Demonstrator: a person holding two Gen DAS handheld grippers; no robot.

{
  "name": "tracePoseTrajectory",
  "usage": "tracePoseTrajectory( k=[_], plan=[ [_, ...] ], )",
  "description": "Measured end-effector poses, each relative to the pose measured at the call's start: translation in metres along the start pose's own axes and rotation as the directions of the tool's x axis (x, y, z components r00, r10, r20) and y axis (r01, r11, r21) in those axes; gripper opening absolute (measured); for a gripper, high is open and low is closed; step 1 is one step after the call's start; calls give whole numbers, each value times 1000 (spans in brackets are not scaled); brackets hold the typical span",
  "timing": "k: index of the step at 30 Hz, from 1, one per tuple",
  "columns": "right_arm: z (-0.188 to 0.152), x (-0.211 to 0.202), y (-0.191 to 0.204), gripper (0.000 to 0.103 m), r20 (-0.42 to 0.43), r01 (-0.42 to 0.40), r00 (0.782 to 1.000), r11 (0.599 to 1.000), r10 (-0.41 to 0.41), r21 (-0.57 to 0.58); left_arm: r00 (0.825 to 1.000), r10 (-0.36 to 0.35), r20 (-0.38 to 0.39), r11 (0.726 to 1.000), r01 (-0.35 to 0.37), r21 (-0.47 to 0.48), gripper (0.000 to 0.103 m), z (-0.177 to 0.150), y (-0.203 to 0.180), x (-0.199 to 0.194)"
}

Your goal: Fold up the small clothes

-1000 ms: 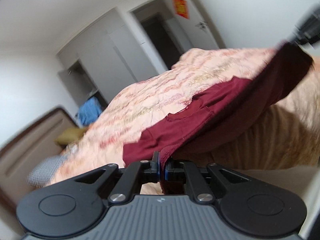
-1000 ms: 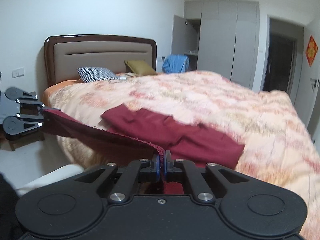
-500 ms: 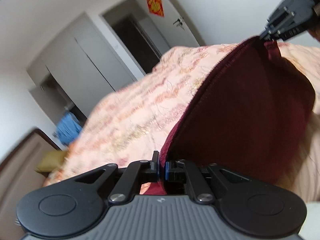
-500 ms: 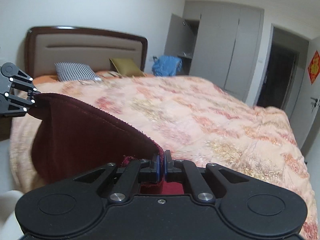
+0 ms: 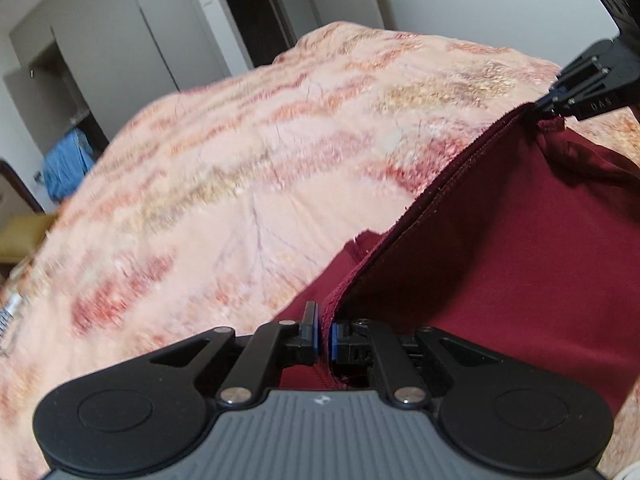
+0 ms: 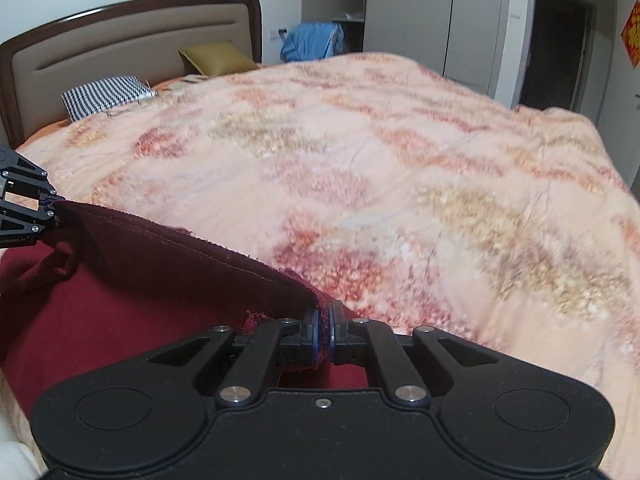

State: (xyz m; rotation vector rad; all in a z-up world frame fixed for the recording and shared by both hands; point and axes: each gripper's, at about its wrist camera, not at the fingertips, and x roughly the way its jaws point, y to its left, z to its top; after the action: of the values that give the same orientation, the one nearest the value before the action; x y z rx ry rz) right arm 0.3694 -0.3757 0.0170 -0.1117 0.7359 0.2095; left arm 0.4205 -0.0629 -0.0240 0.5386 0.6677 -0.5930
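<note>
A: Two grippers pinch one dark red garment (image 6: 132, 292) by its hemmed edge. At far left in the right wrist view, the left gripper (image 6: 50, 204) has its jaws clamped on one corner. The hem runs taut from there, rightward and down, to the right gripper (image 6: 324, 334), whose jaws are clamped on the other corner.

B: Where does the cloth lie?

A: Its lower part rests on the near edge of the bed (image 6: 400, 184); the held edge is lifted just above it, folded over the lower layer. Beyond the hem, the peach patterned bedspread is bare and wide open to the far side.

B: And the room, left to right?

A: A brown padded headboard (image 6: 120, 48), a checked pillow (image 6: 104, 96), an olive cushion (image 6: 216, 58), blue clothing (image 6: 312, 42) by an open wardrobe, pale wardrobe doors (image 6: 412, 20), a dark doorway (image 6: 560, 52), and a red and gold door decoration (image 6: 631, 34).

B: The left wrist view?

A: The left gripper (image 5: 323, 336) bites the hem at bottom centre; the garment (image 5: 500, 248) spreads rightward up to the right gripper (image 5: 560, 104) at the upper right.

B: Any change from a second ago?

A: Yes. Then the garment hung off the bed's side between the grippers. Both have since carried the edge forward over the bed, and the cloth now doubles over itself.
</note>
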Motion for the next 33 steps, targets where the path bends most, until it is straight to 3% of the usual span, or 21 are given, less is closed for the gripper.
tracePoseTrajectory(
  k=[3,5,6,7,8,9,11,14,17,24,29,32,33],
  plan=[
    [-3,12,-4,8,-18,-13,1000,1000,13,20,999,-34,-16,997,33,-63,11,-9,10,13],
    [-5,18,-6,19,-28,-23,999,999,24,37,995,-95,-15,988,92,-123,39,-10,15,15],
    [-6,19,-8,23,-28,-22,999,998,23,50,992,-129,-2,978,127,-168,71,-14,21,16],
    [-7,21,-10,32,-28,-21,999,998,23,66,987,-160,16,964,160,-211,92,-16,26,17],
    [-7,22,-12,43,-26,-25,999,996,28,83,983,-179,40,951,183,-247,95,-16,31,14],
    [-8,22,-14,49,-21,-29,999,995,31,100,979,-195,59,939,203,-277,95,-19,36,12],
    [-11,19,-18,75,-4,-29,1000,990,30,140,969,-229,88,913,245,-325,96,-24,48,7],
    [-16,7,-26,88,40,-28,999,978,20,204,968,-212,133,886,248,-392,101,-35,62,-8],
    [-27,-10,-28,100,92,-18,996,970,-5,243,972,-175,155,884,225,-410,102,-47,64,-26],
    [-72,-40,-5,102,125,3,992,979,-29,204,980,-120,156,911,172,-375,103,-76,20,-49],
    [-94,-39,21,99,106,68,991,988,-83,138,996,5,92,948,24,-316,102,-79,-15,-41],
    [-97,-34,35,90,121,114,985,992,-121,60,995,65,80,943,-35,-330,88,-77,-20,-35],
    [-97,-32,39,87,130,134,982,991,-137,30,993,80,83,943,-48,-328,74,-76,-20,-34]
  ],
)
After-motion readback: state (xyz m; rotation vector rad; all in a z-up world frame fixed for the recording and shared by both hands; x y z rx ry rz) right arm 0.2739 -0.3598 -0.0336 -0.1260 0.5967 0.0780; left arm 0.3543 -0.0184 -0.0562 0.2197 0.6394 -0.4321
